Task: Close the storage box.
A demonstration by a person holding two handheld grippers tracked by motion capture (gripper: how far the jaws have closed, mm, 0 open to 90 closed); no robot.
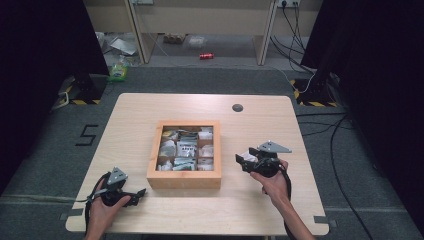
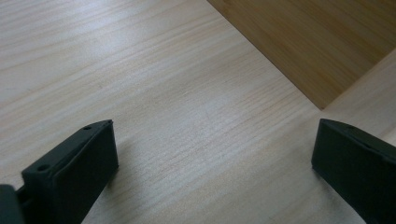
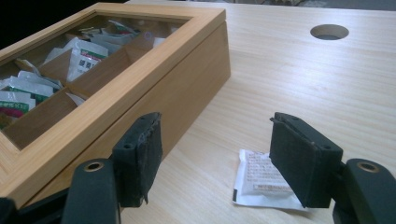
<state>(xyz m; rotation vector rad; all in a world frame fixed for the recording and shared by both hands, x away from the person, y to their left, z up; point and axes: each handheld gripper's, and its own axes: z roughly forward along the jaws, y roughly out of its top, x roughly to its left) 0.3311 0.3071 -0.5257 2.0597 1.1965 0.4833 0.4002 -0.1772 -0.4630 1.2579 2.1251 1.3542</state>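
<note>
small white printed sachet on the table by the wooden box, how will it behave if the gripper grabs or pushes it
The small white printed paper sachet lies flat and thin on the pale wooden table, so it is probably light and floppy. A push would likely slide it; pinching it off the smooth top may be fiddly.

Recording lab: black curtains (image 1: 35, 60), floor cables (image 1: 345, 165), hazard-taped stand bases (image 1: 80, 95).

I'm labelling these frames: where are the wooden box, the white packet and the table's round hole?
wooden box (image 3: 187, 84), right gripper view, side wall.
white packet (image 3: 254, 179), right gripper view, printed face.
round hole (image 3: 329, 31), right gripper view, its opening.
</note>
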